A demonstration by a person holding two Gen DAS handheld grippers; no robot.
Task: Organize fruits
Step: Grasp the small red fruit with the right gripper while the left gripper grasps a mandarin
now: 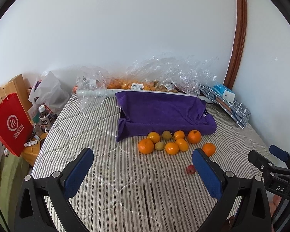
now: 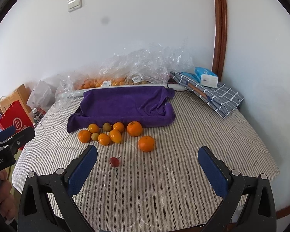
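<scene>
Several oranges (image 1: 172, 147) (image 2: 104, 138) and two small green-brown fruits (image 1: 166, 135) (image 2: 107, 126) lie in a cluster on the striped table, just in front of a tray lined with a purple towel (image 1: 164, 114) (image 2: 123, 106). One orange (image 1: 209, 149) (image 2: 146, 143) sits apart to the right. A small red fruit (image 1: 191, 169) (image 2: 114, 161) lies nearer me. My left gripper (image 1: 143, 160) is open and empty, short of the cluster. My right gripper (image 2: 147, 159) is open and empty, behind the lone orange.
Clear plastic bags of fruit (image 1: 145, 77) (image 2: 125, 73) line the wall behind the tray. A folded checked cloth with a tissue pack (image 1: 224, 94) (image 2: 206, 79) sits at the back right. A red paper bag (image 1: 9, 123) and bottles (image 1: 45, 118) stand off the table's left edge.
</scene>
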